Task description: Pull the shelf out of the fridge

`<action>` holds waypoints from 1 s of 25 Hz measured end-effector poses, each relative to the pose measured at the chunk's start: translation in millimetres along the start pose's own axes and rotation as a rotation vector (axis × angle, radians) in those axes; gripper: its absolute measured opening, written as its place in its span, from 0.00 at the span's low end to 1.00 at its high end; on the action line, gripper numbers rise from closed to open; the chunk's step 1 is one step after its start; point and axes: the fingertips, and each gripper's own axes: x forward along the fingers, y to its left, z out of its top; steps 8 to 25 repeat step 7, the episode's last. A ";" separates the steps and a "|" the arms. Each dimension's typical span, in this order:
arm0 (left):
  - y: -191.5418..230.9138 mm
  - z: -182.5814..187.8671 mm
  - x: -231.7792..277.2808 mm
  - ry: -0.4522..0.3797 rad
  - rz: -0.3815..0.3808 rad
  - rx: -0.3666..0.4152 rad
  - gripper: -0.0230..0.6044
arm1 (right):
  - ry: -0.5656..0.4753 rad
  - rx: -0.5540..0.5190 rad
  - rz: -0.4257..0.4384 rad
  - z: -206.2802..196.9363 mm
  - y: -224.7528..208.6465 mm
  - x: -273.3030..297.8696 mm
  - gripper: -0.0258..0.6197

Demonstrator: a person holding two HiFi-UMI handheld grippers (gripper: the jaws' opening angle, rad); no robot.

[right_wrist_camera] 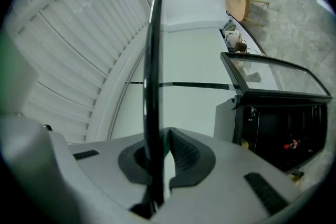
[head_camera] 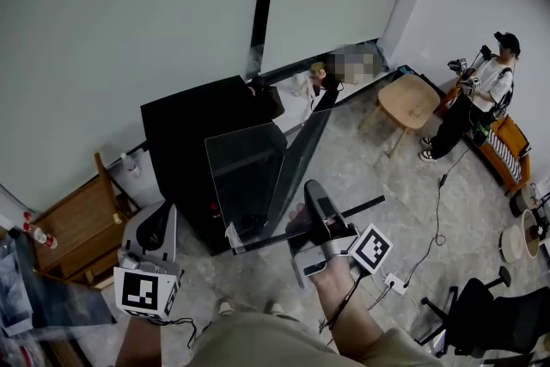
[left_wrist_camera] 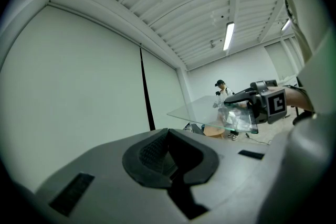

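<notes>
The black mini fridge (head_camera: 185, 142) stands by the wall with its glass door (head_camera: 307, 155) swung open; in the right gripper view the fridge (right_wrist_camera: 278, 136) shows its dark inside. A clear glass shelf (head_camera: 249, 185) hangs in the air in front of the fridge. My right gripper (head_camera: 311, 202) is shut on its near edge. In the right gripper view the shelf (right_wrist_camera: 152, 86) runs edge-on as a dark line between the jaws of that gripper (right_wrist_camera: 160, 165). My left gripper (head_camera: 153, 238) stays low at the left, away from the shelf. Its jaws (left_wrist_camera: 169, 157) are shut on nothing, and the shelf (left_wrist_camera: 207, 110) floats beyond.
A wooden chair (head_camera: 77, 228) stands left of the fridge. A round wooden stool (head_camera: 410, 101) and a person (head_camera: 481, 94) are at the back right. A black office chair (head_camera: 494, 314) and a power strip (head_camera: 395, 281) with cable lie on the floor at right.
</notes>
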 end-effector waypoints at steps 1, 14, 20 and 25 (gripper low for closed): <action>-0.5 1.6 0.9 -0.001 0.000 0.002 0.05 | 0.001 0.001 0.002 0.9 1.0 0.3 0.04; -3.0 4.5 3.4 -0.004 -0.003 0.006 0.05 | 0.004 0.000 -0.004 4.2 1.7 0.9 0.04; -3.0 4.5 3.4 -0.004 -0.003 0.006 0.05 | 0.004 0.000 -0.004 4.2 1.7 0.9 0.04; -3.0 4.5 3.4 -0.004 -0.003 0.006 0.05 | 0.004 0.000 -0.004 4.2 1.7 0.9 0.04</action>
